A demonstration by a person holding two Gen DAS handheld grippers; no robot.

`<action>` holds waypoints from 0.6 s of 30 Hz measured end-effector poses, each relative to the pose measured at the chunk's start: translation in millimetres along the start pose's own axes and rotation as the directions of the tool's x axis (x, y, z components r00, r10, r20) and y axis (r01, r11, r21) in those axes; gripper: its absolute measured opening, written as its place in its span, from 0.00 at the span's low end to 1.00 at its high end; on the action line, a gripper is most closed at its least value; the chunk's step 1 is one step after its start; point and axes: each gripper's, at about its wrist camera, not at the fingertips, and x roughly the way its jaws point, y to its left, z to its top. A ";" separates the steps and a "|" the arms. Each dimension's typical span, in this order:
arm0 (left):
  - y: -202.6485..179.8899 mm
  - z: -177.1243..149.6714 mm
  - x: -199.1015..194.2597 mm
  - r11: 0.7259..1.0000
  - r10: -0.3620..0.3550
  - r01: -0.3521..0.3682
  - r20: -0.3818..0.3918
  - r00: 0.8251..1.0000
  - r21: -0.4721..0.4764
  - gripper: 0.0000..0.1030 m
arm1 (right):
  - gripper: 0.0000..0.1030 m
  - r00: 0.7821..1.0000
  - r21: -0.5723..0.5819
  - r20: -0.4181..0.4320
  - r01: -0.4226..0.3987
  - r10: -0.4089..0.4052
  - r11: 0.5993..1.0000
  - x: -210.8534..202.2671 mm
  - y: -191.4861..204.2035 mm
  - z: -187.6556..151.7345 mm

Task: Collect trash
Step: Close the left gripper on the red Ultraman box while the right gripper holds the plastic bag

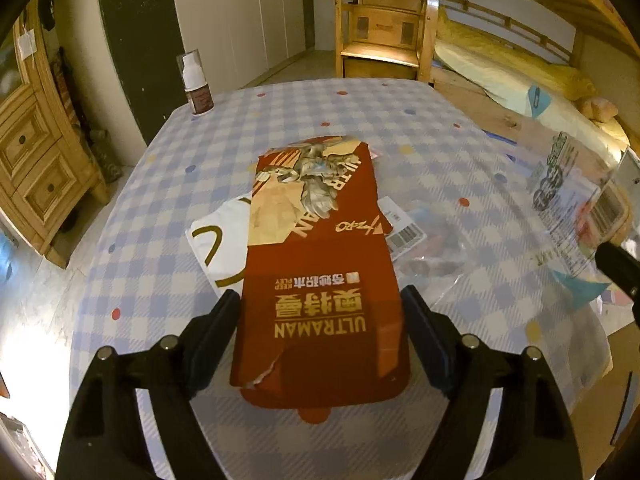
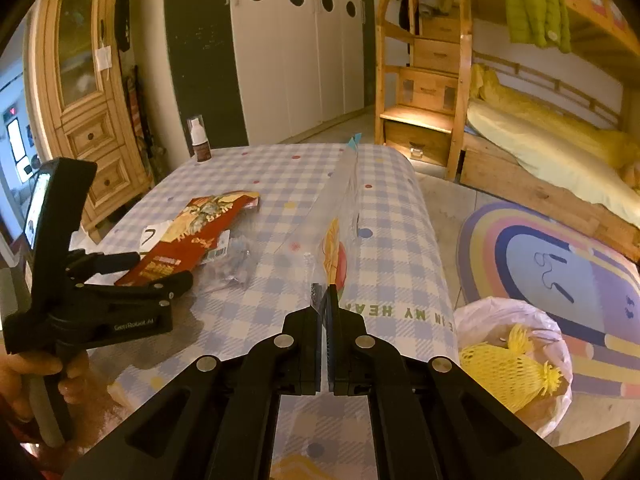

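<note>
A torn red Ultraman box (image 1: 320,264) lies flat on the checked tablecloth (image 1: 168,168); it also shows in the right wrist view (image 2: 188,244). My left gripper (image 1: 322,312) is open, its jaws either side of the box's near end. A white card (image 1: 216,240) lies under the box's left side. A crumpled clear wrapper (image 1: 424,248) lies to its right. My right gripper (image 2: 325,296) is shut on a clear plastic bag (image 2: 340,216) with printed labels, held up above the table; the bag also shows at the right of the left wrist view (image 1: 568,192).
A small pump bottle (image 1: 196,84) stands at the table's far left corner. A white trash bag (image 2: 516,364) holding yellow foam netting sits on the floor right of the table. A rainbow rug (image 2: 560,256), bunk bed and wooden cabinets surround the table.
</note>
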 end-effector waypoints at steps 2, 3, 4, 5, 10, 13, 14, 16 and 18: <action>2.6 -1.0 -5.7 1.000 -0.001 0.001 0.021 1.000 0.003 0.76 | 0.01 1.000 0.002 0.006 0.000 0.000 1.000 -1.6 -1.3 0.3; 5.0 -0.6 -9.2 1.000 -0.008 0.008 0.036 0.999 -0.002 0.76 | 0.01 1.000 0.002 0.009 0.000 0.000 1.000 -2.6 -1.4 0.3; 7.9 -0.2 -14.4 1.000 -0.014 0.014 0.053 0.998 -0.009 0.76 | 0.01 1.000 0.002 0.018 0.002 -0.002 1.000 -5.4 -1.5 1.4; 11.6 1.2 -21.8 1.000 -0.018 0.019 0.078 0.997 -0.016 0.76 | 0.01 1.000 0.003 0.027 0.004 -0.005 1.000 -8.1 -2.3 2.7; 23.6 8.2 -58.0 0.999 -0.040 0.044 0.183 0.982 -0.019 0.76 | 0.01 0.997 0.010 0.074 0.024 -0.025 1.000 -22.6 -8.5 10.3; 28.2 10.2 -76.9 0.998 -0.055 0.061 0.236 0.970 -0.017 0.76 | 0.01 0.994 0.016 0.098 0.039 -0.040 0.999 -33.1 -12.7 13.7; 28.1 10.9 -82.4 0.998 -0.058 0.063 0.254 0.965 -0.010 0.76 | 0.01 0.993 0.018 0.105 0.044 -0.046 0.999 -36.5 -14.7 14.3; 25.6 12.2 -90.3 0.997 -0.071 0.071 0.281 0.957 0.007 0.76 | 0.01 0.992 0.022 0.114 0.055 -0.057 0.998 -41.7 -18.3 15.0; 19.7 15.4 -96.2 0.997 -0.079 0.070 0.310 0.947 0.038 0.76 | 0.01 0.991 0.028 0.119 0.065 -0.068 0.997 -45.7 -22.0 15.6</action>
